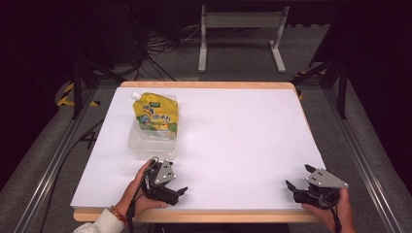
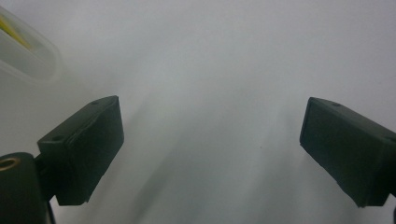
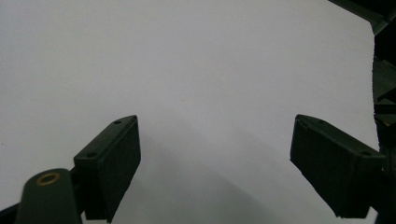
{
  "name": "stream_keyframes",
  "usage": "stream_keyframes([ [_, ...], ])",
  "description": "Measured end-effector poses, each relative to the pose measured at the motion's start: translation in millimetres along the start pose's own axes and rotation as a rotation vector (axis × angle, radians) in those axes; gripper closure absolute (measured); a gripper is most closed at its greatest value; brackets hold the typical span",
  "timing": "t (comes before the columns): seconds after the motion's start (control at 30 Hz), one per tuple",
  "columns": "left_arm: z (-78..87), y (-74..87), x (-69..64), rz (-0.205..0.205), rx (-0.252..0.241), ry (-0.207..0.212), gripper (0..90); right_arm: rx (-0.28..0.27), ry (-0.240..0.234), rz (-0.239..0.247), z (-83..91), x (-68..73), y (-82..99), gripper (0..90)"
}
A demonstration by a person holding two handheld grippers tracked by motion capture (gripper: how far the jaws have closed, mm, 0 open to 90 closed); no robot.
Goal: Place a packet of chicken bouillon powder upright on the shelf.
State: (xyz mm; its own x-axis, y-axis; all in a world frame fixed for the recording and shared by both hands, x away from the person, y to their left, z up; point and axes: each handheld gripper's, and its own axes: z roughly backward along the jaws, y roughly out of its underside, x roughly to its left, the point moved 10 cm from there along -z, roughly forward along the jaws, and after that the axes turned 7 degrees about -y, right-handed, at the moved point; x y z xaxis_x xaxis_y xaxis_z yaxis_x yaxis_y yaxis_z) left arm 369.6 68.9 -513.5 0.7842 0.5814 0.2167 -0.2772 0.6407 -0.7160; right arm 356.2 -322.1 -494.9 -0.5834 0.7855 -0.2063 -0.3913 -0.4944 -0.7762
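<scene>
Yellow spouted pouch (image 1: 156, 112) stands in a clear plastic tub (image 1: 148, 143) at the left of the white worktop (image 1: 233, 141) | left gripper (image 1: 180, 192) just beside the tub, fingers (image 2: 86, 149) wide, holding nothing | right gripper (image 1: 297, 178) at the near right corner, well apart, fingers (image 3: 112, 163) wide, holding nothing

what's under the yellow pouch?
A clear plastic container; the yellow pouch lies on top of it. Through the walls it looks empty, but the part beneath the pouch is covered.
</scene>
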Motion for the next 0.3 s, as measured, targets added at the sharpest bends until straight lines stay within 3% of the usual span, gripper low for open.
stream_keyframes([
  [0.3, -2.0, 1.9, -3.1, -0.006, 0.013, 0.004, 6.8, -0.002, -0.001, 0.004, -1.3, 0.4, -1.2, 16.1],
])
